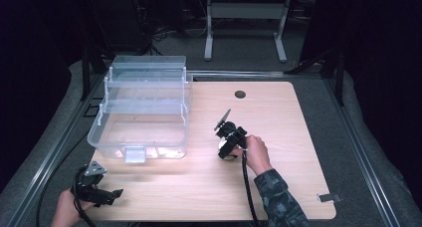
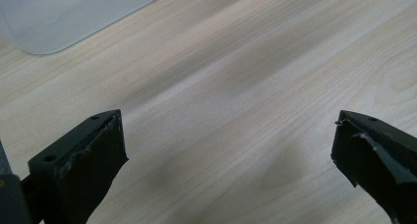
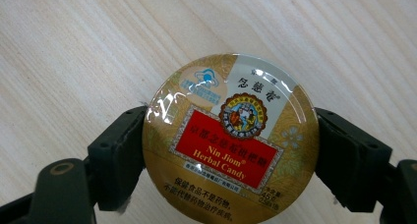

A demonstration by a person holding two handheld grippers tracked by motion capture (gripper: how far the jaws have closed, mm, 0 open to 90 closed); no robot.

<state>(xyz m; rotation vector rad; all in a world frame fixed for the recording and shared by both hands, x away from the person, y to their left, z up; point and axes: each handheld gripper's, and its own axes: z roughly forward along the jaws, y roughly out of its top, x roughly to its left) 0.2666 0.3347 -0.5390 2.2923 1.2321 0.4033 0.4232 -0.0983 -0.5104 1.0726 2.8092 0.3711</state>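
- Got my right gripper (image 3: 231, 150) clamped on the candy tin (image 3: 230, 138), down on the table (image 1: 288, 137).
- Left gripper (image 2: 228, 150) wide open, empty.
- Clear box (image 1: 142, 107) next, I'd guess.

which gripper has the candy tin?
The right gripper: its jaws clamp the round gold candy tin. The left gripper stands open over bare table.

A: What sits on the worktop (image 1: 278, 187)?
B: Pale wood grain; a clear plastic box (image 1: 142, 112) at its far left, a round candy tin (image 3: 231, 140) flat near the middle, a small metal clip (image 1: 331, 197) near the right edge
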